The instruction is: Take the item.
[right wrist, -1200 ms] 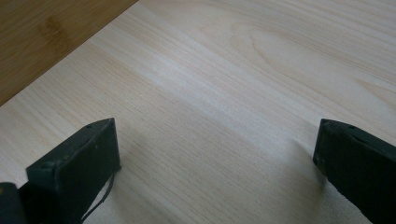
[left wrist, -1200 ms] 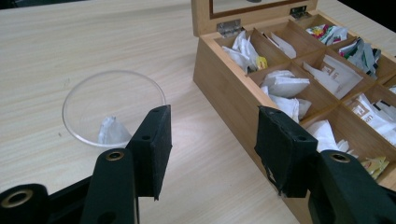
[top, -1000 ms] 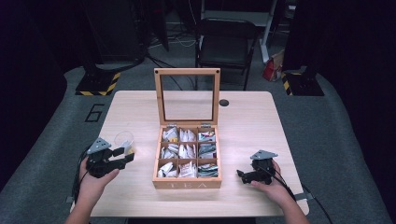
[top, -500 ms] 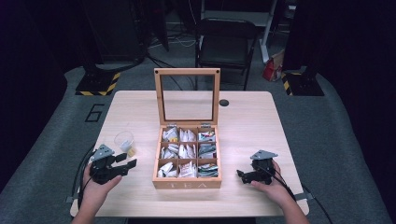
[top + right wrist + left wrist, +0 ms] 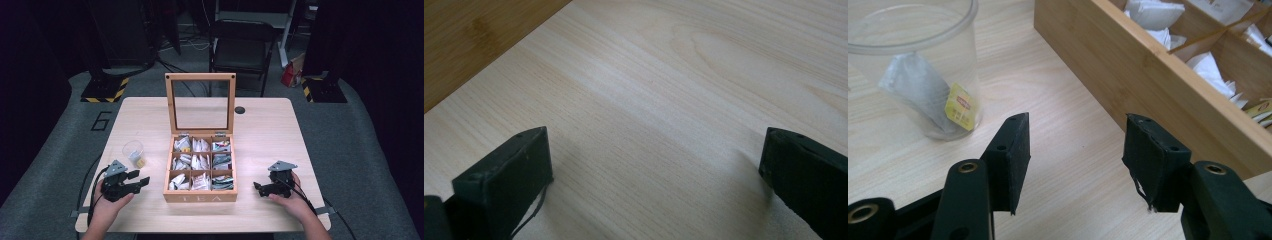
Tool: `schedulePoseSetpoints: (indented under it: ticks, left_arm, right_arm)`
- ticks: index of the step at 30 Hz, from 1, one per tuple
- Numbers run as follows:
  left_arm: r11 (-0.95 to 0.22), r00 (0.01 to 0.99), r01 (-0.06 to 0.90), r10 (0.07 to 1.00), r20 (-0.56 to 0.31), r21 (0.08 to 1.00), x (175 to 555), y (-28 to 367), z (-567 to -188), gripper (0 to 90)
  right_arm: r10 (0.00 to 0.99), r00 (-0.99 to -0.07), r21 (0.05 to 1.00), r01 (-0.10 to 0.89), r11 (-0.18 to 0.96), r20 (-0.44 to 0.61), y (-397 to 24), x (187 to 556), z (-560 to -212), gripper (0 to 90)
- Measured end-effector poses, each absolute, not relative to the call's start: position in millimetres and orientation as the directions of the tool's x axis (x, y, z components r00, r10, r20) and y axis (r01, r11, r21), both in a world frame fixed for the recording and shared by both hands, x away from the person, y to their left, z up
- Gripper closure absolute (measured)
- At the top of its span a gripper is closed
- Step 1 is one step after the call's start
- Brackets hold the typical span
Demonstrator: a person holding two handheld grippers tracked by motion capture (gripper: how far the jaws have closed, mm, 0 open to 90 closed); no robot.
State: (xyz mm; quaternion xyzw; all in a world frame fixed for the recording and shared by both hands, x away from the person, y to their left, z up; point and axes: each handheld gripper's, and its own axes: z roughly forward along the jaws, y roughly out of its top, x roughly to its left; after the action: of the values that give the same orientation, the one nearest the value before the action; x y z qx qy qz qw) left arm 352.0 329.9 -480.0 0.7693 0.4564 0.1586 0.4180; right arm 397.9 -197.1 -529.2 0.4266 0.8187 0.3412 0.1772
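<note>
I am holding my left gripper [image 5: 137,182] low over the table [image 5: 270,130], near its front left corner, with its jaws standing moderately apart and nothing between them; in the left gripper view only bare wood is showing in the gap [image 5: 1075,155]. The jaws are pointing level across the table toward the wooden tea box [image 5: 201,165], whose near side wall is running slantwise past the right-hand jaw in that view [image 5: 1148,75].

The clear plastic cup [image 5: 133,152] is standing upright on the table just beyond my left gripper and to the left of the box, apart from both. Its long axis is running straight up, mouth opening toward the ceiling. Inside it a tea bag [image 5: 923,92] is leaning against the wall, its length running from upper left down to lower right in the left gripper view, with its yellow tag [image 5: 962,107] lying low against the cup's side and facing me.

The box is sitting in the middle of the table with its glass lid [image 5: 201,105] standing upright at the back, and its nine compartments are holding paper-wrapped tea bags.

I am resting my right gripper [image 5: 260,188] on the table to the right of the box, jaws pointing toward it. Its jaws are spread wide over bare wood [image 5: 656,150], gripping nothing.
</note>
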Motion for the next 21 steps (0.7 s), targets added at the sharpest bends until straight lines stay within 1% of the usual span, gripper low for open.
schedulePoseSetpoints:
  ticks: [9, 14, 16, 21]
  left_arm:
    - [-0.248, 0.539, 0.597, 0.828, -0.152, 0.763, 355, 326, -490, 43.7]
    - [-0.274, 0.554, 0.600, 0.820, -0.143, 0.752, 355, 319, -494, 43.6]
    - [-0.294, 0.562, 0.595, 0.817, -0.126, 0.748, 356, 318, -495, 43.5]
    - [-0.315, 0.570, 0.609, 0.812, -0.126, 0.728, 357, 315, -499, 43.4]
  right_arm:
    - [0.819, -0.573, 0.710, 0.577, 0.403, 0.001, -197, 398, -529, 0.0]
    - [0.819, -0.573, 0.710, 0.577, 0.404, 0.001, -197, 398, -529, 0.0]
    - [0.819, -0.574, 0.710, 0.577, 0.404, 0.001, -197, 398, -529, 0.0]
    - [0.819, -0.573, 0.710, 0.577, 0.403, 0.001, -197, 398, -529, 0.0]
